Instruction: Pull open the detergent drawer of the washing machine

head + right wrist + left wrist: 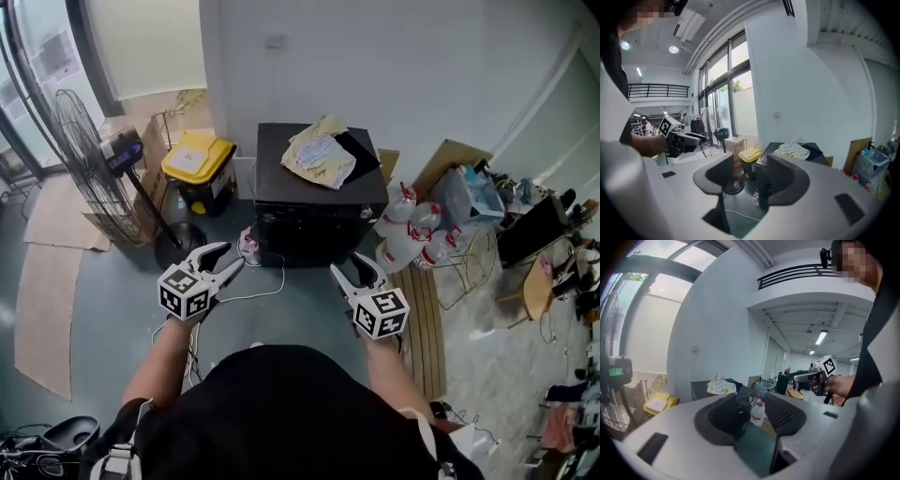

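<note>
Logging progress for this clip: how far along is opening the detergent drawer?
Nothing done yet: the washing machine stands ahead, untouched, with nothing sticking out of its front. In hand: nothing; left gripper and right gripper are both open, empty, short of it. Left: reach the front, grip the drawer, pull.

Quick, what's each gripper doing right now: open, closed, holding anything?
Left gripper: open, nothing between its jaws.
Right gripper: open, nothing between its jaws.

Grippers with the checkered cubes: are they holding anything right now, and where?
Nothing is held. The white left gripper and white right gripper are both open and empty, short of the black box-shaped washing machine.
</note>
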`<state>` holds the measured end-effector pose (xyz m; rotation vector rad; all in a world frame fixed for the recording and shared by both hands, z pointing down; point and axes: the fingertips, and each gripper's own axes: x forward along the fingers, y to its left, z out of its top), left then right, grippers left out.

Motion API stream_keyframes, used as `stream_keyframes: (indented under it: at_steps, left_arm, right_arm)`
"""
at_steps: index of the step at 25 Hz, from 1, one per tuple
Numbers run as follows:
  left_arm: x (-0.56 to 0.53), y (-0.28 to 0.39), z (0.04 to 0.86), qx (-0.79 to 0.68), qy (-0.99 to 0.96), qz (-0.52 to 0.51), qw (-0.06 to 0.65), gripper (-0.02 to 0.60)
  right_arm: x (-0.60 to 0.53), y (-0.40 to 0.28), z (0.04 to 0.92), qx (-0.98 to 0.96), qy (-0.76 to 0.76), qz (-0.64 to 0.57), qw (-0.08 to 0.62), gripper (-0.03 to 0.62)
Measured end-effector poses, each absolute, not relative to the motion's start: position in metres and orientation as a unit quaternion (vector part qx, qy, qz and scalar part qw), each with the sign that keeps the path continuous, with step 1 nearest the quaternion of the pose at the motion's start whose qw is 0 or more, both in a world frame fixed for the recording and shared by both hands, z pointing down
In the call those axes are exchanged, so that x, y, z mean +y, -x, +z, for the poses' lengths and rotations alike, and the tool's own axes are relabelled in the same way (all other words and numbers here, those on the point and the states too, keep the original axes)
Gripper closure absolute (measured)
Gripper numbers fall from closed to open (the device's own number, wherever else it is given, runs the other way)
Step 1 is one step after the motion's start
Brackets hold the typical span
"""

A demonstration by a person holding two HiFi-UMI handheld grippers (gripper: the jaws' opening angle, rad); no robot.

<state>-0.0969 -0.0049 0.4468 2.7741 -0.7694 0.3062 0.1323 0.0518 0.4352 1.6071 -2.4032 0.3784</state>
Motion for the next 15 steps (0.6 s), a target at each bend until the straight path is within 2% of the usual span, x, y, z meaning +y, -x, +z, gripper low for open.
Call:
stream_keyframes:
  at_steps: [15]
  left_arm:
    - [-0.050, 0.106, 0.457, -0.228, -0.959, 0.107, 0.129, 0.394]
  right_arm:
    - [0.018, -0.111, 0.441, -0.806, -0.562, 0.133, 0.131, 0.367]
